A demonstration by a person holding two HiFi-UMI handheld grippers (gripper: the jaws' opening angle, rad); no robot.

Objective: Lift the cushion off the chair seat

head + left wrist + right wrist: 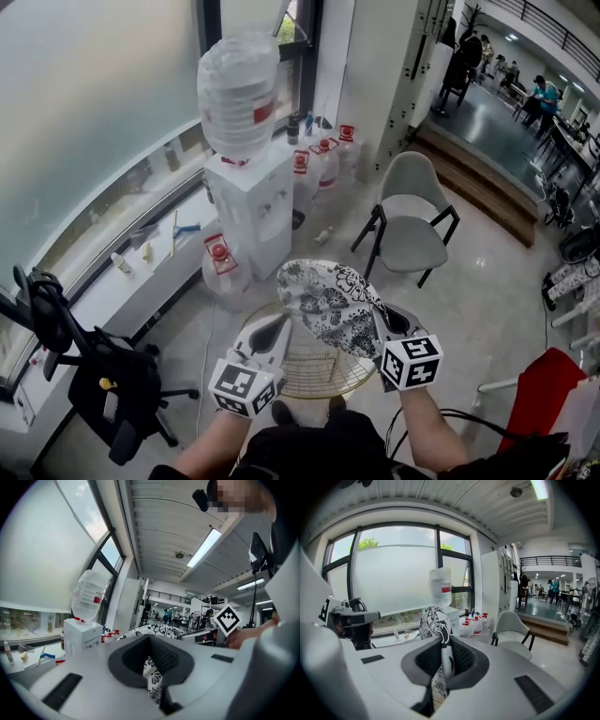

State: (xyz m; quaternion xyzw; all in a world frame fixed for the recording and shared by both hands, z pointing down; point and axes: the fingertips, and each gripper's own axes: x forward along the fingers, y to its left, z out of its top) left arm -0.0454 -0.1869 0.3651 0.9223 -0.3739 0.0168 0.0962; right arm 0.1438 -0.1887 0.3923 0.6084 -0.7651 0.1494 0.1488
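In the head view a black-and-white flower-print cushion (328, 295) hangs in the air above the round gold wire chair seat (314, 370), clear of it. My left gripper (280, 325) is shut on the cushion's left edge and my right gripper (381, 320) is shut on its right edge. The left gripper view shows the printed fabric (153, 679) pinched between the dark pads of the left gripper (151, 665), with the right gripper's marker cube (227, 619) beyond. The right gripper view shows the right gripper (446, 660) clamped on the cushion (433, 623).
A white water dispenser with an upturned bottle (246, 141) stands just beyond the wire chair, with several water jugs (323, 159) beside it. A grey chair (412, 220) stands at the right and a black office chair (103, 384) at the left. A red object (544, 384) is at the lower right.
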